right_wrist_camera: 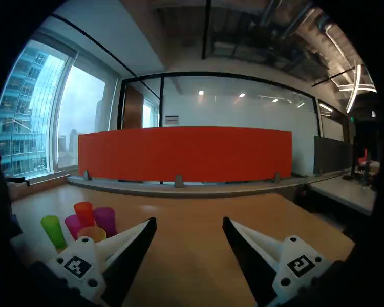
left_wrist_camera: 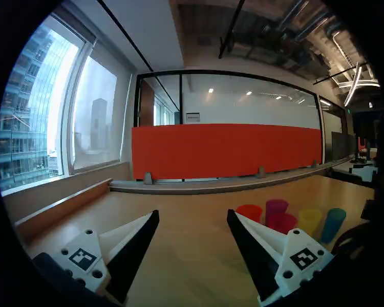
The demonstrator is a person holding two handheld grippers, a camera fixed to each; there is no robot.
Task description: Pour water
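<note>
Beyond your fingers (left_wrist_camera: 135,245) an orange partition (left_wrist_camera: 222,151) stands along the far edge of the wooden table (left_wrist_camera: 192,256); tall windows (left_wrist_camera: 94,123) rise off to their left.

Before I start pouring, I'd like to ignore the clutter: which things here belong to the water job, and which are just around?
For the job:
- translucent plastic cups: red cup, yellow cup, teal cup, green cup
- left gripper, open
- right gripper, open

Just around:
- orange divider panel
- pale wooden desk, only bearing the cups
- tall windows
</note>
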